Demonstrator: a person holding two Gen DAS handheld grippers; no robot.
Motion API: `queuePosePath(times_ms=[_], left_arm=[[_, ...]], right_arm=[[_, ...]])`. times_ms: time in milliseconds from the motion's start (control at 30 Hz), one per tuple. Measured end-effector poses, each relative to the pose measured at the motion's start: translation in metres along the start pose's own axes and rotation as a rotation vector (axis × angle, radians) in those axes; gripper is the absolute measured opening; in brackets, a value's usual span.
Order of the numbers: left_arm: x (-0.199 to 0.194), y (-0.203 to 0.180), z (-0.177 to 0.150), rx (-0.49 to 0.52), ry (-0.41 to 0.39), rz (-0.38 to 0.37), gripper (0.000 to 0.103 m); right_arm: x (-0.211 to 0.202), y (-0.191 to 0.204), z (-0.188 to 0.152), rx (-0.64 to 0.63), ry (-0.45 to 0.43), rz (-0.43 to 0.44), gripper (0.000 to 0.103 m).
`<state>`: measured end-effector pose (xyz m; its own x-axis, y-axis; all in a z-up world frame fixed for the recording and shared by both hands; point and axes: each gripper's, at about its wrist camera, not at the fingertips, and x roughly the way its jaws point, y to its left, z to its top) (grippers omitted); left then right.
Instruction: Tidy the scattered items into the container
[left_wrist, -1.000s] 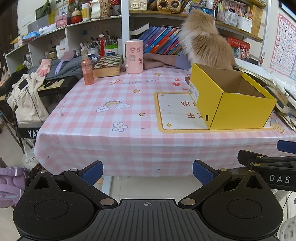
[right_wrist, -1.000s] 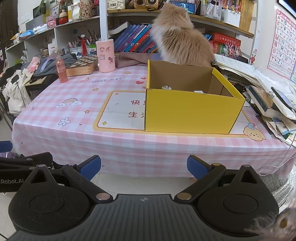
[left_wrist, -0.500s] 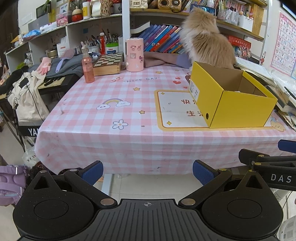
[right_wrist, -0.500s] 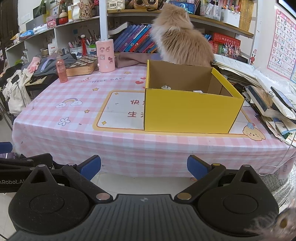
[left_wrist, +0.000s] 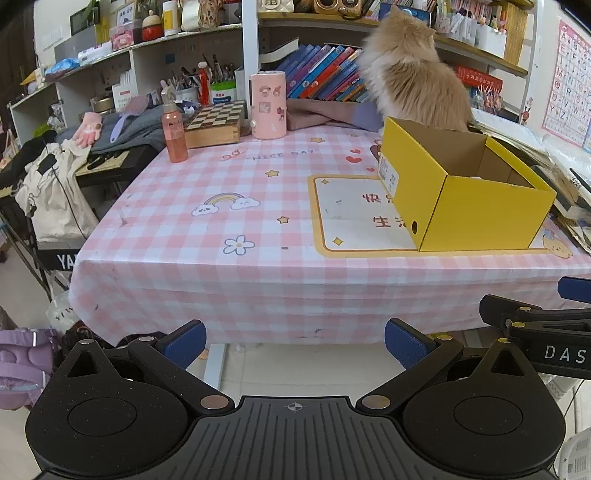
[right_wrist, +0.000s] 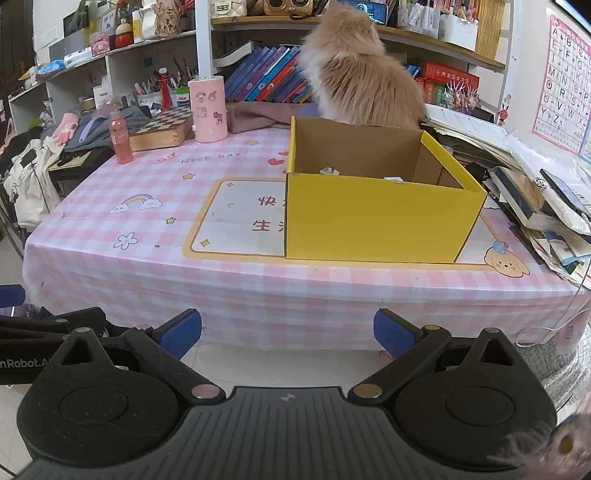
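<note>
An open yellow cardboard box (left_wrist: 480, 214) (right_wrist: 376, 218) stands on the pink checked tablecloth (left_wrist: 221, 236) (right_wrist: 122, 221), right of centre. Small white items (right_wrist: 328, 170) show just above its front wall in the right wrist view; most of the inside is hidden. My left gripper (left_wrist: 294, 341) is open and empty, held off the table's front edge, above the floor. My right gripper (right_wrist: 288, 332) is open and empty too, level with the table edge in front of the box. It shows at the right of the left wrist view (left_wrist: 535, 325).
A fluffy cat (left_wrist: 410, 77) (right_wrist: 358, 81) sits behind the box. At the back left stand a pink bottle (left_wrist: 173, 134), a chessboard box (left_wrist: 216, 123) and a pink cylinder (left_wrist: 267, 105). Stacked books and papers (right_wrist: 546, 203) crowd the right edge. Shelves stand behind.
Both grippers have stayed open and nearly still. The left wrist view has shifted slightly, and the cat has moved its head a little.
</note>
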<state>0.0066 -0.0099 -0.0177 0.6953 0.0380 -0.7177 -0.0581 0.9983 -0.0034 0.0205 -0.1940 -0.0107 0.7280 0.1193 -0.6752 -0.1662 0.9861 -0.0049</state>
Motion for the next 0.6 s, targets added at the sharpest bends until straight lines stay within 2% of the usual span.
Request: queuePosePath(times_ms=[600], left_arm=[[0.0037,-0.0037,0.0002,-0.005,0.017,-0.003,0.103]], right_arm=[[0.0061,-0.0051,0.0000,0.008,0.011,0.001,0.101]])
